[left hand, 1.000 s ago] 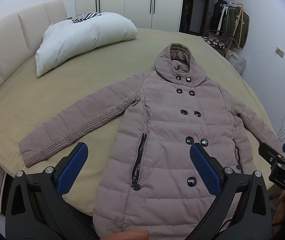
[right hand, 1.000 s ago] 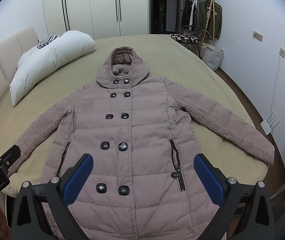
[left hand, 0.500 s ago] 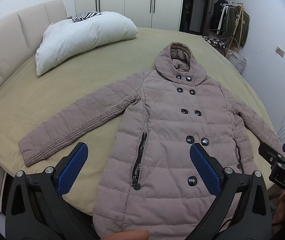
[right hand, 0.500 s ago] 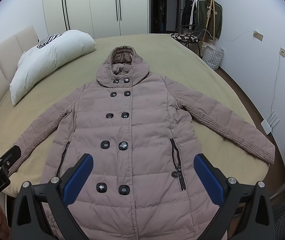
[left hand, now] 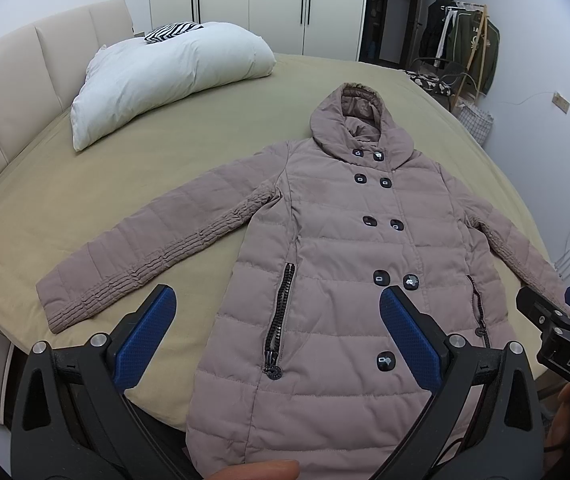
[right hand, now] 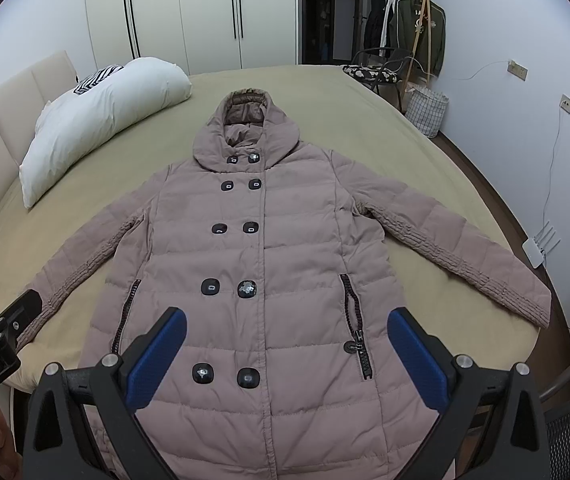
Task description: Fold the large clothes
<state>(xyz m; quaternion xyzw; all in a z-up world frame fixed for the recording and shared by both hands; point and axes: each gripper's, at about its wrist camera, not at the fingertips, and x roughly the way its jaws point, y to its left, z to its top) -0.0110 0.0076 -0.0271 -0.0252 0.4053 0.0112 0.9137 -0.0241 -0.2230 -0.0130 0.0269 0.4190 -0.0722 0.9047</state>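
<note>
A mauve hooded puffer coat point(left hand: 337, 264) lies face up and spread flat on the olive bed point(left hand: 133, 184), buttons closed, both sleeves stretched outward, hood toward the far side. It also shows in the right wrist view point(right hand: 269, 256). My left gripper point(left hand: 277, 304) is open and empty, hovering above the coat's lower left part near its hem. My right gripper point(right hand: 285, 324) is open and empty above the lower front of the coat. Each gripper shows at the edge of the other's view: the right gripper point(left hand: 561, 320) and the left gripper point(right hand: 1, 320).
A white pillow point(left hand: 165, 76) lies at the head of the bed by the padded headboard point(left hand: 13, 92). White wardrobes point(right hand: 189, 12) stand behind. A chair point(right hand: 377, 72), clothes rack point(right hand: 413, 28) and laundry basket point(right hand: 427, 110) stand at the right wall.
Both grippers have drifted very slightly; the coat sits a touch lower in the views. The coat itself has not moved and the jaws stay open.
</note>
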